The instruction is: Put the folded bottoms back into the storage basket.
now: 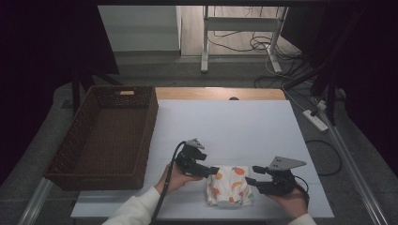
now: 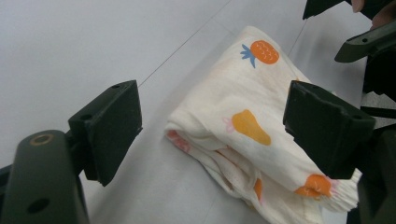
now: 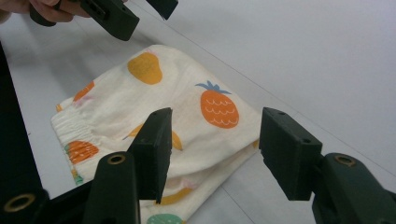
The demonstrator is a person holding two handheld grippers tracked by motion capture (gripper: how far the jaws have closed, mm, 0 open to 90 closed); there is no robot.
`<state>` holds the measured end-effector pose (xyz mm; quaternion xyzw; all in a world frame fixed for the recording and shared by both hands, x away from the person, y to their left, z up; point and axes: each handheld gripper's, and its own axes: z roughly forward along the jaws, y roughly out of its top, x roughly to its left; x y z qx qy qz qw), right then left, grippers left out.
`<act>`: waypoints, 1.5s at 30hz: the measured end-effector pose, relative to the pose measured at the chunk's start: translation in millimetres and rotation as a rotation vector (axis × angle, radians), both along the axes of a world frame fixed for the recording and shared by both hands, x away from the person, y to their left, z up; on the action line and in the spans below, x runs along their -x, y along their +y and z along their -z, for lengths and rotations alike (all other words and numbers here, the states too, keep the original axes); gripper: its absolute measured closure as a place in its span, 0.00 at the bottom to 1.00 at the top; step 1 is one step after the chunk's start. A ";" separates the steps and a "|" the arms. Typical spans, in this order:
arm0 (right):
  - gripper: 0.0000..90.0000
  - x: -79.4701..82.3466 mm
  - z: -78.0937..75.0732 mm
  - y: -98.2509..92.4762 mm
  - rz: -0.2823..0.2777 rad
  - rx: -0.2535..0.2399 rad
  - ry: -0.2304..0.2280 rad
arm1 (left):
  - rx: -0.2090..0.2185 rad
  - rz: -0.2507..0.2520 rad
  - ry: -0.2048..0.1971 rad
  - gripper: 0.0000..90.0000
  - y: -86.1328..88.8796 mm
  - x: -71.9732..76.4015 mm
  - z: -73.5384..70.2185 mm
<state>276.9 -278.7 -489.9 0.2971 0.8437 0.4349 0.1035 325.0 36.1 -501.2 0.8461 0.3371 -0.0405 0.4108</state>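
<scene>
Lying on the white table surface [image 1: 244, 122], near the person's edge, is a folded cream-white fabric garment printed with orange pineapples and other fruit [image 1: 230, 186]. It rests flat, folded into a compact, roughly square bundle, with a gathered elastic hem [image 3: 70, 122] along one side, seen in the right gripper view.

The left gripper [image 1: 213, 170], black with a grey three-cornered plate on top, is held in the person's left hand [image 1: 177, 178] just beside the left edge of the garment. In the left gripper view its jaws stand wide apart. One jaw is over bare table and the other is over the garment. The folded corner lies between them, and the pads do not press on the cloth. The left gripper holds nothing.

The right gripper [image 1: 252, 175], of the same build, is held in the person's right hand [image 1: 291, 199] just beside the right edge of the garment. In the right gripper view its jaws stand partly apart above the garment's folded edge. The near jaw overlaps the cloth in the picture. Whether its pad touches the cloth cannot be told. No fabric is clamped between the pads.

The two grippers face each other across the garment.

A rectangular dark brown woven wicker basket [image 1: 141, 140] stands on the left side of the table, well apart from the garment.
</scene>
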 end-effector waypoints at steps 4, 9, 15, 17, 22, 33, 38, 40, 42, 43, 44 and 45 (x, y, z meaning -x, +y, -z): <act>0.50 -0.1 0.6 0.9 -0.002 0.002 -0.001 | -0.008 0.001 0.004 0.20 -2.6 -1.3 2.3; 0.50 -0.5 1.0 1.0 -0.002 0.003 0.000 | -0.025 0.015 0.013 0.20 -10.9 -3.5 6.8; 0.50 -0.4 1.1 1.2 -0.001 0.007 -0.001 | -0.056 0.026 0.029 0.19 -19.3 -6.2 13.1; 0.50 0.0 1.4 0.9 -0.002 0.011 0.000 | -0.054 0.018 0.031 0.19 -19.9 -7.8 13.6; 0.50 0.5 2.0 -0.3 0.004 0.012 0.002 | -0.047 0.015 0.051 0.19 -20.6 -11.6 17.9; 0.49 0.2 2.6 0.0 0.005 0.019 0.002 | -0.066 0.032 0.088 0.19 -21.5 -15.3 26.1; 0.49 0.2 2.7 0.0 0.006 0.021 0.001 | -0.060 0.047 0.094 0.21 -23.0 -14.1 28.1; 0.49 0.2 2.6 0.0 0.006 0.021 0.000 | -0.060 0.054 0.092 0.23 -23.6 -13.2 28.3; 0.49 0.2 2.4 -0.2 0.007 0.020 -0.002 | -0.057 0.062 0.096 0.26 -23.6 -12.7 28.5; 0.49 0.2 2.3 -0.3 0.007 0.019 -0.002 | -0.055 0.064 0.097 0.28 -23.4 -12.3 28.7; 0.49 0.1 2.3 -0.3 0.007 0.020 -0.002 | -0.053 0.066 0.099 0.30 -23.3 -11.9 28.8; 0.49 0.1 2.3 -0.3 0.007 0.019 -0.002 | -0.050 0.071 0.101 0.32 -23.1 -11.2 29.0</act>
